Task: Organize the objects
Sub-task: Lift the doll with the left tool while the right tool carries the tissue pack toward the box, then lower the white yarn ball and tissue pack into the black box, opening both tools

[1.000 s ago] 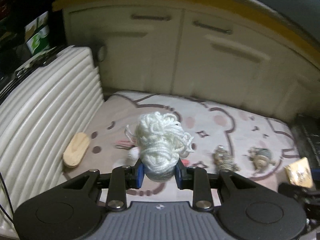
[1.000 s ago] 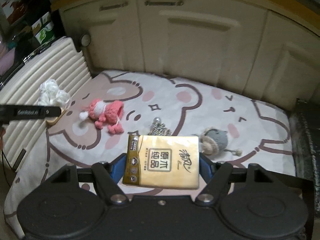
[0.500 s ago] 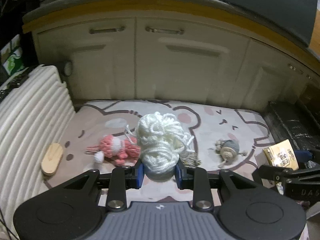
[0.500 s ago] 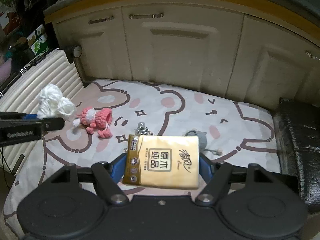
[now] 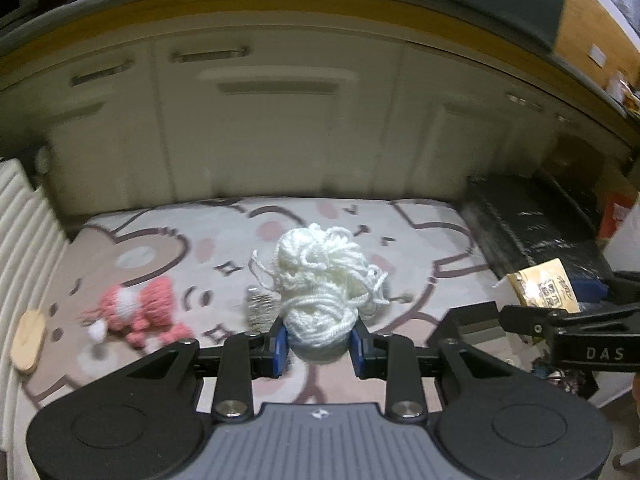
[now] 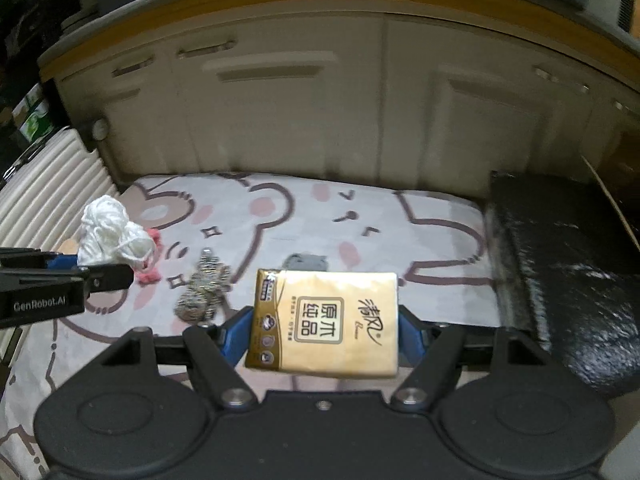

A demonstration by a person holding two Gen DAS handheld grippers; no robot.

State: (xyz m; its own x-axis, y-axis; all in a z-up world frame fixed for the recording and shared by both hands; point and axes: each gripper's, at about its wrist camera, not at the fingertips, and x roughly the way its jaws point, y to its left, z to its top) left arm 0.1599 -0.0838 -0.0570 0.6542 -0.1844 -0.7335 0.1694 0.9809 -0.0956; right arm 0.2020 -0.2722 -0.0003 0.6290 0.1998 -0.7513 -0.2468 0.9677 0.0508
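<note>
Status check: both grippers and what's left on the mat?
Left gripper shut on white yarn ball. Right gripper shut on gold tissue pack. Pink knit toy, silver scrubber on mat. Nothing blocking.

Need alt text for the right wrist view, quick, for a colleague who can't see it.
The right gripper is shut on a gold tissue pack above a cartoon bear mat. At left, the left gripper holds white yarn; a metallic trinket lies on the mat.
</note>
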